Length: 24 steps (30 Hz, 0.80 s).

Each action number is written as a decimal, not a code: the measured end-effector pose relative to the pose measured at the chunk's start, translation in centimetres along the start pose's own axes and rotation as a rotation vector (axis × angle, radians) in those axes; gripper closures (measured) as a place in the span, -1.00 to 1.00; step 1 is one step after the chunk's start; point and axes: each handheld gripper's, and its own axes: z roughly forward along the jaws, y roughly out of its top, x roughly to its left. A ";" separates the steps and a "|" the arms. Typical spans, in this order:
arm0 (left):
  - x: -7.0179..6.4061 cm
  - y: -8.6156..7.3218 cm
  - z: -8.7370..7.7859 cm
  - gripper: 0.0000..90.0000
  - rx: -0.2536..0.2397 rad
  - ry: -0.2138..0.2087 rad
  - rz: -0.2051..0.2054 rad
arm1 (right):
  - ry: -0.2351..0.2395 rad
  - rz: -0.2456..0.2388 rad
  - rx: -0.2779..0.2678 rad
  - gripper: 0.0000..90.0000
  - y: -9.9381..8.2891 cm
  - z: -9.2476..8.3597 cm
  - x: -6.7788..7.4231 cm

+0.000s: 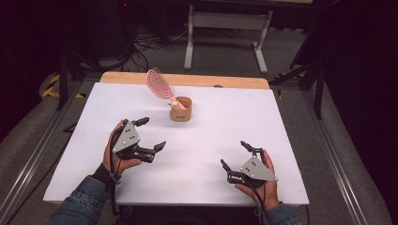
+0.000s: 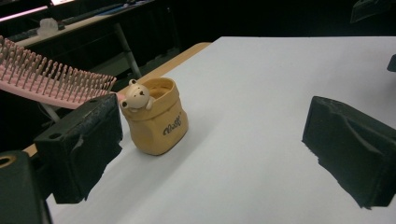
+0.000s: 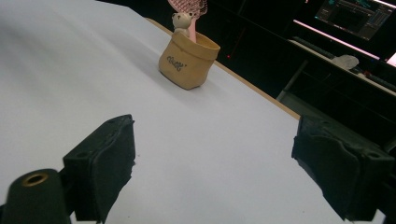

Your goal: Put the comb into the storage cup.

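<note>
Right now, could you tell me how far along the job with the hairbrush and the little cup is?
The pink hairbrush already stands handle-down in the tan cup with the small bear, leaning out over its rim, so that part looks done. Nothing is in hand: the left gripper and right gripper are both open, back from the cup above the white table. If anything is left, the pictures don't show it.

I see the small tan bear-trimmed holder cup [image 1: 181,109] standing on the white table sheet [image 1: 234,122], toward its far edge. The pink plastic hairbrush [image 1: 159,83] stands in it, leaning left. My left gripper [image 1: 151,133] and right gripper [image 1: 233,153] sit nearer me, well apart, either side of the cup.
</note>
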 end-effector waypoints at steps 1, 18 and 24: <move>-0.1 0.0 0.0 -0.86 -0.004 -0.003 -0.004 | 0.000 -0.001 -0.001 -0.71 0.0 0.0 0.0; -1.3 -0.3 -1.0 -0.85 0.008 -0.023 0.033 | 0.004 0.004 -0.004 -0.71 0.0 -0.1 -0.1; -1.6 -0.5 -1.4 -0.85 0.019 -0.028 0.043 | 0.007 0.005 -0.003 -0.73 0.1 -0.1 -0.1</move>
